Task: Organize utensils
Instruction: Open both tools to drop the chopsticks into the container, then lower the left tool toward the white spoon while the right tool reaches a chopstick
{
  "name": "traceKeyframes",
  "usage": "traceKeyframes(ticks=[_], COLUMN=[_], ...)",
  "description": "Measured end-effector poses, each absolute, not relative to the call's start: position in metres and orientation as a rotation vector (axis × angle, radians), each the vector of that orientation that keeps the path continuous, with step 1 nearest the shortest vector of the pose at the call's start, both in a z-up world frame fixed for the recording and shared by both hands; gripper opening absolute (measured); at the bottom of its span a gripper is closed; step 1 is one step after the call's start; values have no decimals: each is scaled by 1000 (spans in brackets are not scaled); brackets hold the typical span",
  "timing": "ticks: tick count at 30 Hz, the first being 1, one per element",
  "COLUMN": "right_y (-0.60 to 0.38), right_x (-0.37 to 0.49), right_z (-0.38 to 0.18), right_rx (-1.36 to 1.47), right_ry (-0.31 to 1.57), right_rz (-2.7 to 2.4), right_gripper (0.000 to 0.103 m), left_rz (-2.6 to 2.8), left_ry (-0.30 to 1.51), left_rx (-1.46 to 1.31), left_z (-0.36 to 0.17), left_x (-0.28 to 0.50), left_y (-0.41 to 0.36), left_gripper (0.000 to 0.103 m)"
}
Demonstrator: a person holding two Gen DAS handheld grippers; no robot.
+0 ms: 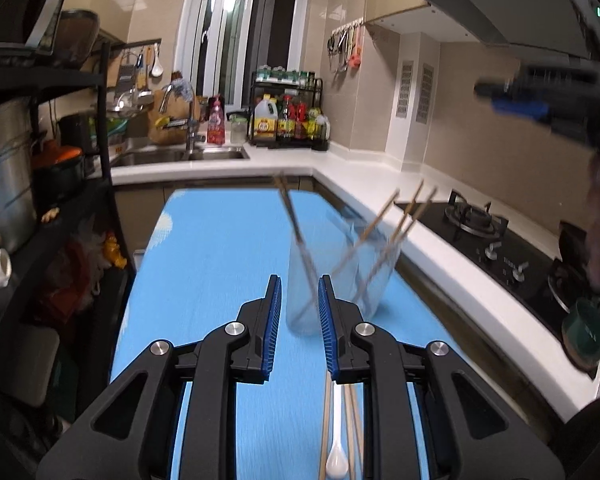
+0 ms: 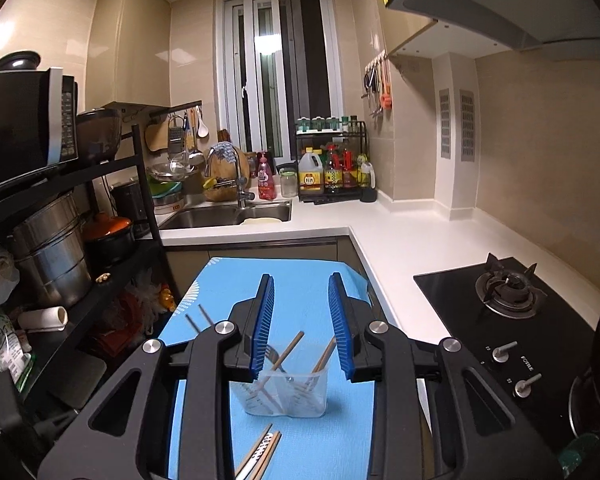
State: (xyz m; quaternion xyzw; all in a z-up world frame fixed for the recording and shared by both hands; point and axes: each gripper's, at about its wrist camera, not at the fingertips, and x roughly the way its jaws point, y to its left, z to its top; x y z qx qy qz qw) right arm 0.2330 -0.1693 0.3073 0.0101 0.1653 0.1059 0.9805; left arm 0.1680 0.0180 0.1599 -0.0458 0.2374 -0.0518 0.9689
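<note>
Clear plastic is what the cup (image 2: 282,394) is made of, and it stands on the blue mat (image 2: 300,448) with some utensils already leaning inside it. You can count a few wooden chopsticks (image 1: 380,216) in the cup, and the right wrist view shows a fork (image 2: 269,360) in there too. More things wait on the mat just on your side of the cup: loose chopsticks (image 2: 260,454) and a white spoon (image 1: 337,462). Your left gripper (image 1: 299,320) is loose, its blue pads apart with nothing between them, and it sits low, close in front of the cup. Your right gripper (image 2: 301,322) is loose too, holding nothing, and it hangs higher, above the cup and looking down at it. So you seem to be between picks: some pieces are in the cup and both grippers are free for the next one. I think the next move is to go for a piece lying on the mat near the cup. Those pieces lie flat and thin, so come down low, slip the pads around one chopstick or the spoon handle, and squeeze gently. Be careful near the cup, since it looks light and a bump could tip it over. The left wrist view is a bit blurry, so the cup's edge is hard to see there.
</note>
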Motion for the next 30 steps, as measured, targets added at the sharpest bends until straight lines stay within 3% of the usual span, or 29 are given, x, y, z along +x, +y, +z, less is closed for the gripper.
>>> traceKeyframes(ticks=[2,4,5,6,20,30], right_y=[-169,-168,-167,-166,-137,-100], right_x=[215,195,186,177,117,124], right_z=[299,282,269,255,60,23], right_rx=[36,51,52,55,160,86], right_ry=[338,354,374,391,697,793], right_rz=[213,217,220,227,190,268], right_gripper=[28,18,6,3,6,6], left_rz=[-109,-98,-91,-88,-67,-99], left_ry=[517,533,540,547,607,633], left_rx=[-110,-100,-96,-96,-76,-128], left_z=[138,121,113,106,39,17], left_x=[155,143,138,133,83,78], left_y=[22,24,25,27,38,41], left_gripper=[18,18,18,18,18,17])
